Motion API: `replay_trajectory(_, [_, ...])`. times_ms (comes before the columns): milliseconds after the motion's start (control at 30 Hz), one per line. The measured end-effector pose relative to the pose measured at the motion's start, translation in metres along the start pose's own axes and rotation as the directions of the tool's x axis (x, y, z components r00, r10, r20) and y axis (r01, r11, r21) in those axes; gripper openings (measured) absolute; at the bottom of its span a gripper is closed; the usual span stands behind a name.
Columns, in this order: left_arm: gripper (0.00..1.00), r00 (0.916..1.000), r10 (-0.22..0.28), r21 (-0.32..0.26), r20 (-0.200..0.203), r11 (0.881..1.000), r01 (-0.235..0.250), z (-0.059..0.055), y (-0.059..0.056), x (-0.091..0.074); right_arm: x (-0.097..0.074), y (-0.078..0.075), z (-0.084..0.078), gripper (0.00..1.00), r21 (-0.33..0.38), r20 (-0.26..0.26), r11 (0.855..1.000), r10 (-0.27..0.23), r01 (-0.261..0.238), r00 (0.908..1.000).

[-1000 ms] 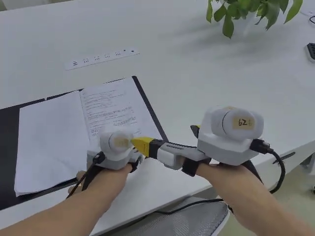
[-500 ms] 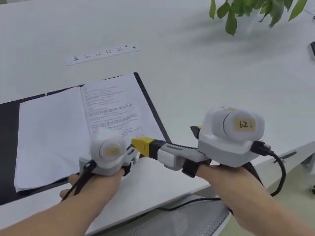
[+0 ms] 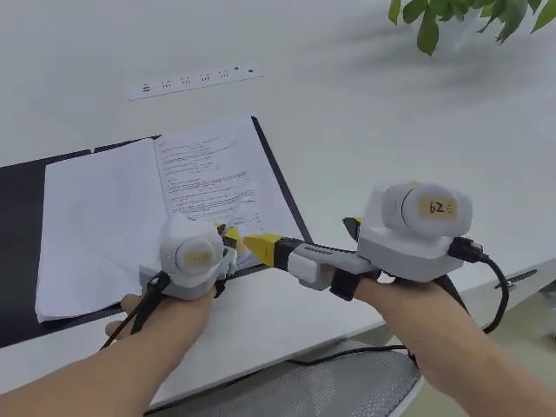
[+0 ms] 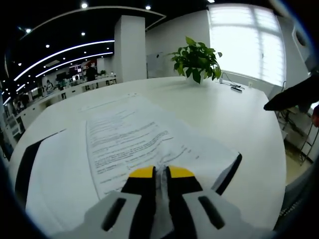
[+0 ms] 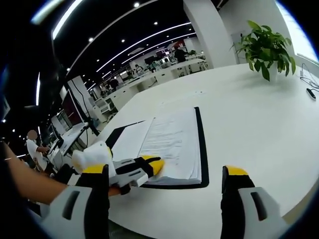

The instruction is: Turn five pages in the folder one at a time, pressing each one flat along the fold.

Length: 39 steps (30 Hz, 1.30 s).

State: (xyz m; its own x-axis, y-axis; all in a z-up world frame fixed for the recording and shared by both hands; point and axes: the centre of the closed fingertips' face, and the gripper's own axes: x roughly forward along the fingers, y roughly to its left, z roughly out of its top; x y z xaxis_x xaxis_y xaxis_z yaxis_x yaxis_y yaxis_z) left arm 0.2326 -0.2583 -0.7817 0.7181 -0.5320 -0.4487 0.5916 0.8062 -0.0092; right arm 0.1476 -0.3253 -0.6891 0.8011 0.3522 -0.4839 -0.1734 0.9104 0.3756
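One folder (image 3: 17, 234) | left claw (image 4: 161, 172) at near edge | right claw (image 5: 164, 172) beside

An open-plan office: white table (image 3: 365, 130), potted plant (image 4: 197, 59), bright window (image 4: 244, 40), ceiling strip lights (image 5: 144, 44).

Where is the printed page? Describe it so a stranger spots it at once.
On the white table, a black folder lies open at the near edge. The printed page is its right-hand sheet; unlike the blank sheet left of the fold, it carries lines of text.
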Motion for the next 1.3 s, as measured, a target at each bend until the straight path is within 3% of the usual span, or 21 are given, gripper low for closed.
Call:
replay_trajectory(167, [0.06, 0.9999, -0.001, -0.03, 0.012, 1.0, 0.001, -0.001, -0.002, 0.0, 0.009, 0.0, -0.001, 0.85, 0.02, -0.029, 1.0, 0.023, -0.022, 0.9993])
replay_trajectory(267, [0.06, 0.9999, -0.005, -0.032, 0.014, 0.999, 0.005, 0.0, -0.003, 0.0, 0.014, 0.008, 0.0, 0.85, 0.079, -0.015, 0.995, 0.058, -0.057, 0.9982])
replay_trajectory(333, [0.06, 0.9999, -0.005, -0.037, 0.015, 0.999, 0.006, 0.0, -0.003, 0.0, 0.02, 0.011, -0.008, 0.83, 0.096, -0.05, 0.993, 0.077, -0.071, 0.9958])
replay_trajectory(567, [0.06, 0.9997, -0.011, -0.05, 0.021, 0.999, 0.012, 0.001, -0.006, 0.001, 0.036, 0.014, -0.022, 0.76, 0.13, -0.087, 0.987, 0.101, -0.089, 0.9912])
replay_trajectory(1033, [0.06, 0.9996, -0.013, -0.069, 0.026, 0.998, 0.015, 0.002, -0.006, 0.003, 0.059, -0.008, -0.034, 0.68, 0.251, -0.097, 0.967, 0.073, -0.047, 0.9926])
replay_trajectory(1200, [0.06, 0.9996, -0.015, -0.07, 0.023, 0.997, 0.017, 0.003, -0.006, 0.004, 0.063, -0.02, -0.035, 0.51, 0.3, -0.085, 0.954, 0.042, -0.014, 0.9955])
replay_trajectory(1300, [0.06, 0.9996, -0.017, -0.072, 0.022, 0.997, 0.019, 0.003, -0.006, 0.004, 0.064, -0.025, -0.035, 0.44, 0.302, -0.085, 0.953, 0.018, 0.008, 0.9962])
